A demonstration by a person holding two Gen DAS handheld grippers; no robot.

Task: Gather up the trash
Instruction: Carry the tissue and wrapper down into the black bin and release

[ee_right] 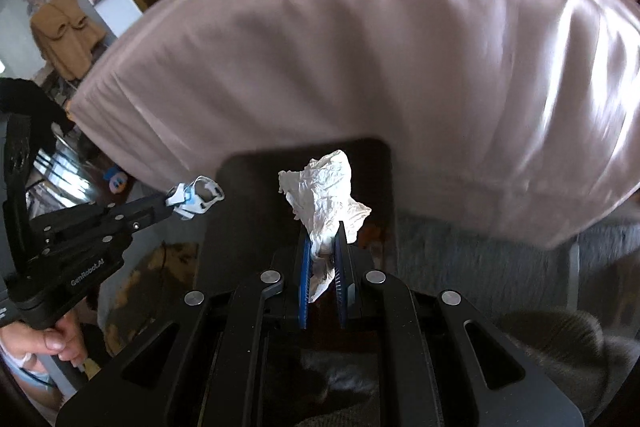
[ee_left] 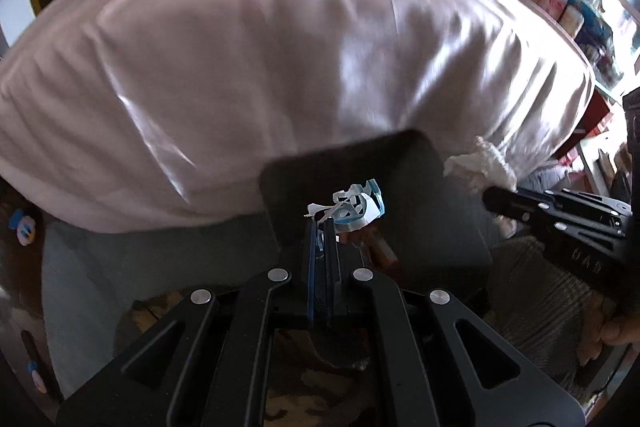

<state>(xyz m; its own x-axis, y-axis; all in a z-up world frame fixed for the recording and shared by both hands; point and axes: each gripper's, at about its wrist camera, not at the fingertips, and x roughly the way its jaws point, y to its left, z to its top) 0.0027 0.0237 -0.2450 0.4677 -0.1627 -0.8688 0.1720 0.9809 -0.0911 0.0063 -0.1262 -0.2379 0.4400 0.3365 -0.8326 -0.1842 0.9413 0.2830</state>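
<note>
R wrist: tissue [ee_right: 324, 195] btw fingers [ee_right: 306, 279]

A: The bed [ee_right: 400, 67] walls off everything beyond the dark bin [ee_right: 256, 195].
B: Open mouth right under both tools, and the gap between them stays free.

Black hand-held gripper [ee_right: 322, 247] frames with slotted linkages, round silver screws and blue ribbed fingers [ee_right: 305, 279]. White "GenRobot.AI" lettering along the left hand-held gripper [ee_right: 170, 205].
</note>
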